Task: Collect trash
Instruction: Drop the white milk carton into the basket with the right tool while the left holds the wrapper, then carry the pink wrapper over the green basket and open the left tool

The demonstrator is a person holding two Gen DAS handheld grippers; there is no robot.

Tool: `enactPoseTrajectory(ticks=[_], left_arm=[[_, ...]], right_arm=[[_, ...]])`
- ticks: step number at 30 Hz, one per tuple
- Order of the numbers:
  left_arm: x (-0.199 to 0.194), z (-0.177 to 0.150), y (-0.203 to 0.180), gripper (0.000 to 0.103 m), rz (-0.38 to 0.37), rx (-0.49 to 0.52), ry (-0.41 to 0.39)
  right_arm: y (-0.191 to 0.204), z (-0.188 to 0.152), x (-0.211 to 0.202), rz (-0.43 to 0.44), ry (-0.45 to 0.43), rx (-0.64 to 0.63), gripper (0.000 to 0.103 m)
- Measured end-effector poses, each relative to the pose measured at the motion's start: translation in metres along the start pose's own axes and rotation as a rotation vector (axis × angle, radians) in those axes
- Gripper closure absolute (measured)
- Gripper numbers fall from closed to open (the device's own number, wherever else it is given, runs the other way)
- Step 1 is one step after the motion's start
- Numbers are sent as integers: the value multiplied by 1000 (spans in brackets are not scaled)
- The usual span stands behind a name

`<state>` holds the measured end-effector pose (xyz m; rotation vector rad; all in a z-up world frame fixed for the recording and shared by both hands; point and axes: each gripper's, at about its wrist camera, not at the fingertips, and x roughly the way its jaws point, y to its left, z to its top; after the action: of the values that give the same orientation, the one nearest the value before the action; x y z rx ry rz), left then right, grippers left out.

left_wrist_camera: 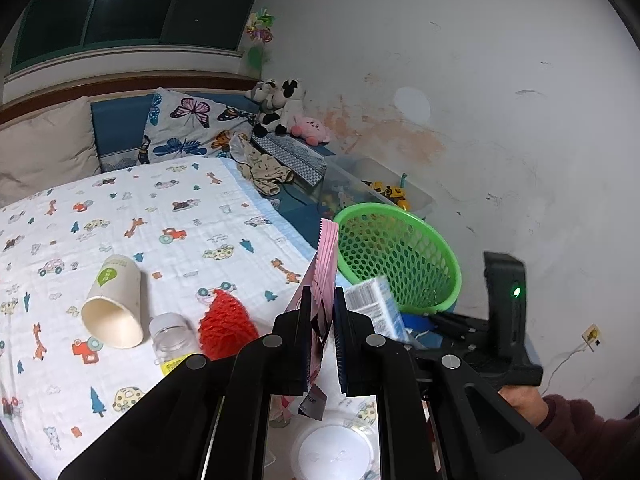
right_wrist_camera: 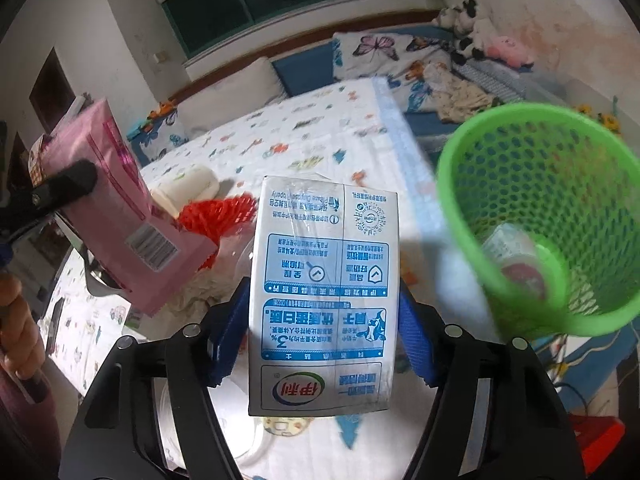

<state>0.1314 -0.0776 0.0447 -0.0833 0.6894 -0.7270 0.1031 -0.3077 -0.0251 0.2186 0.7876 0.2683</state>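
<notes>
My left gripper is shut on a pink snack wrapper, held upright above the bed; the wrapper also shows in the right wrist view. My right gripper is shut on a white and blue milk carton, held in the air left of the green mesh basket. The carton and basket show in the left wrist view too. The basket holds a small item at its bottom. On the bed lie a paper cup, a clear bottle and red netting.
The bed has a cartoon-print sheet, pillows and plush toys at the head. A clear bin of toys stands by the wall behind the basket. A round white lid lies under my left gripper.
</notes>
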Motion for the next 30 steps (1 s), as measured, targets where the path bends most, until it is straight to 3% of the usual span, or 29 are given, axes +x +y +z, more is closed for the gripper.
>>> enactPoseTrajectory(ticks=[8,16,23,27,30], left_arm=[[18,14,-24,93,-22,48,9],[34,32,-43,93,-48,74,10],[52,48,-59,93,-77,82,16],[65,54,-70,93,-84,99,24],[75,59,-78,93,-92,106,31]], right_arm=[[-52,23,-25,-139,-62,39,35],[-115,31,-29,-271,-67,115,35],[-143,35,-20,-312,-55,148,34],[-148,33,-19,-328,-64,157,22],[-150,30,-26,-332,-74,162,21]])
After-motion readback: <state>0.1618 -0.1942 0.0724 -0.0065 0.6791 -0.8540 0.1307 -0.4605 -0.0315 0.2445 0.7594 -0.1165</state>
